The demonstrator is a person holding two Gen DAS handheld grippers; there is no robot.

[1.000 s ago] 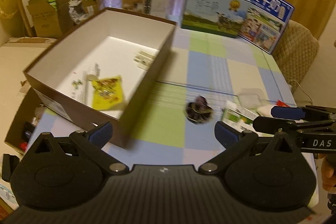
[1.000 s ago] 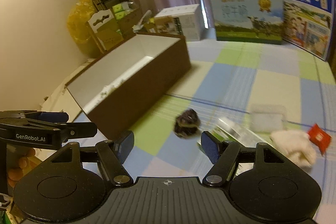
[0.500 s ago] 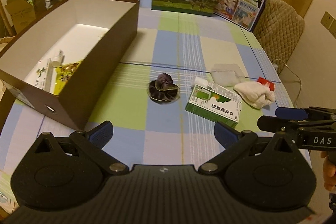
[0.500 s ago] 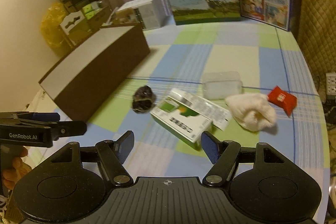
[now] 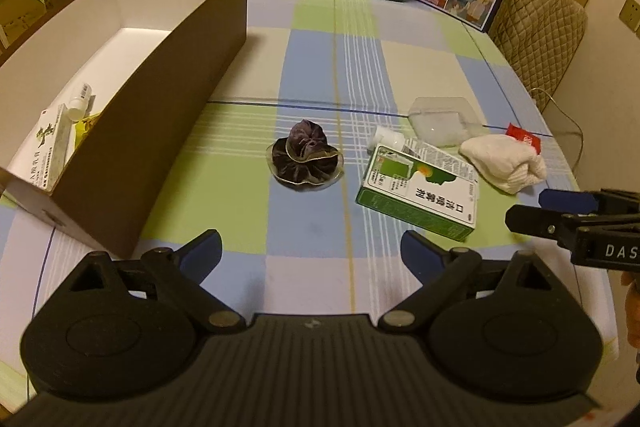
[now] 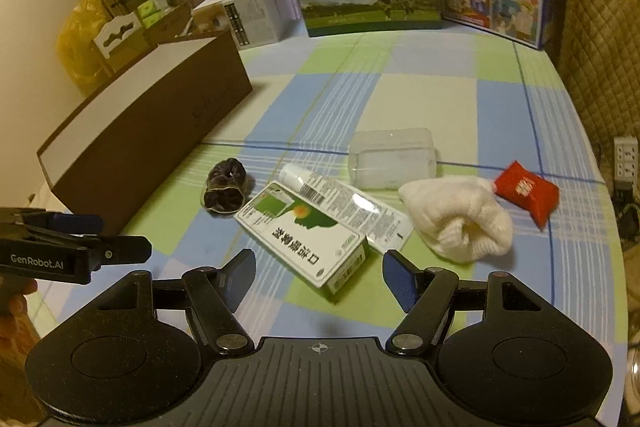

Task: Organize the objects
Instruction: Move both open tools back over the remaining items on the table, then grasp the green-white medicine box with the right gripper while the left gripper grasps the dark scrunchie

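Both grippers hover with fingers spread, grasping nothing: the left gripper (image 5: 311,249) faces the purple scrunchie (image 5: 306,157) mid-table, the right gripper (image 6: 319,277) the green carton (image 6: 304,233), beside the brown box (image 5: 132,131) along the table's left edge.

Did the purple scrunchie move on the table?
No. The purple scrunchie lies just past the same blue line in the tablecloth; only the cameras moved.

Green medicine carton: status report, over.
Both tongs open, empty. Green medicine carton flat on the tablecloth, just ahead of right tongs. White tube lies against its far side.
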